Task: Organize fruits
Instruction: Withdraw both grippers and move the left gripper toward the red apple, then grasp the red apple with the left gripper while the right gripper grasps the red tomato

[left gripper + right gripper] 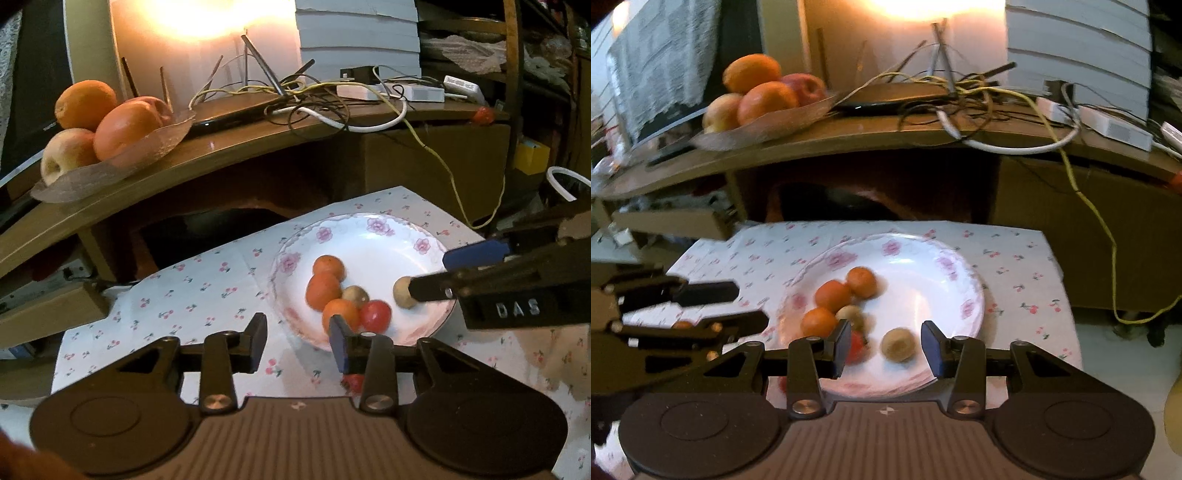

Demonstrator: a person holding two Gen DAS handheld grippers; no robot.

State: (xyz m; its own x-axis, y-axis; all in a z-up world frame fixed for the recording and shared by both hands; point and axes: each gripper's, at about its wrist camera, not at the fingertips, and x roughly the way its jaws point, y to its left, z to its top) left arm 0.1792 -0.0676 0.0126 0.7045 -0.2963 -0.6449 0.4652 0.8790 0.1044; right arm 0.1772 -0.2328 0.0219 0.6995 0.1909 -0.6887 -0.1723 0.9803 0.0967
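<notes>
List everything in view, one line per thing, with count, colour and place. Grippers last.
plate: 1, white with pink flowers, on the tablecloth
small oranges: 3, orange, clustered on the plate's left part
brown fruits: 2, tan; one between the right gripper's fingers, one among the oranges
red fruit: 1, red, on the plate beside the oranges
tablecloth: 1, white with cherry print, under the plate
glass dish: 1, clear, on the wooden shelf, holding oranges and apples
cables: several, yellow, white and black, tangled on the shelf
left gripper: 1, black, open, at the plate's near edge
right gripper: 1, black, open, around a brown fruit
</notes>
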